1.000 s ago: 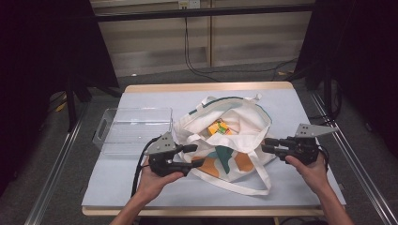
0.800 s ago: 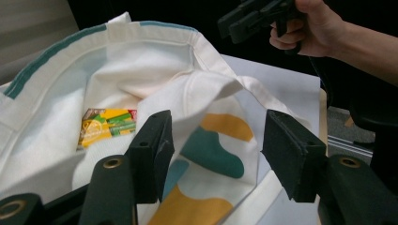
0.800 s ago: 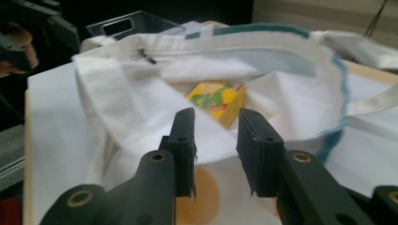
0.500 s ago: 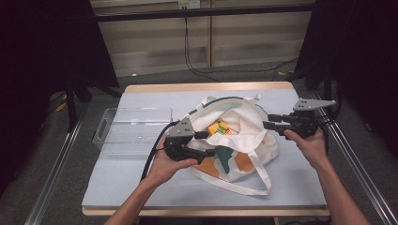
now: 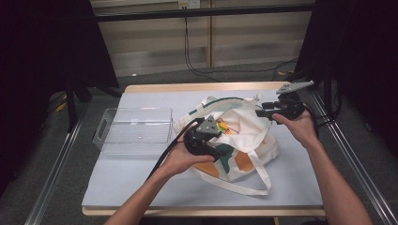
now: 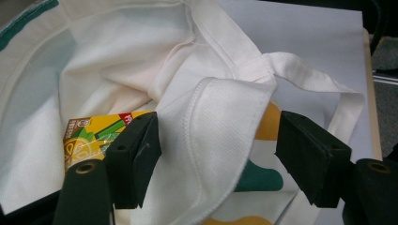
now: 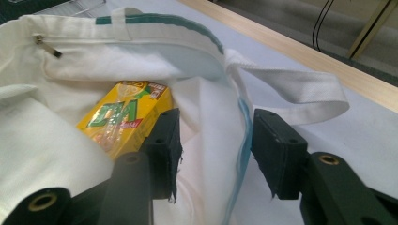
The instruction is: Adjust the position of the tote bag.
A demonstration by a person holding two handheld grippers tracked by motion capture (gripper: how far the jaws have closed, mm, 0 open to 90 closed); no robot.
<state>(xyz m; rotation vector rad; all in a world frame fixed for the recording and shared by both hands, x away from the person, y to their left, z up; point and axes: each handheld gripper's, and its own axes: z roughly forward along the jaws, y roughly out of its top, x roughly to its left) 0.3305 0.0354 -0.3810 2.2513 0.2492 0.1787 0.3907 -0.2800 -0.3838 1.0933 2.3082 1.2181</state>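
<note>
A white tote bag (image 5: 244,140) with green and orange print lies mouth-up in the middle of the table. Inside it lies a yellow drink carton (image 6: 91,138), also in the right gripper view (image 7: 119,117). My left gripper (image 5: 219,132) is at the bag's near rim. Its jaws stand open astride a folded piece of the rim (image 6: 220,122). My right gripper (image 5: 261,112) is at the bag's far right rim, open too, with the bag's wall (image 7: 216,117) between its jaws. A strap (image 7: 300,89) loops just beyond it.
An empty clear plastic tray (image 5: 133,129) stands left of the bag on the pale blue mat (image 5: 141,178). The bag's long strap (image 5: 244,187) trails toward the front edge. Metal rails run along both sides of the table.
Both grippers have left the bag's outer sides. The left has moved right and forward to the near rim. The right has moved away and up to the far right rim.
</note>
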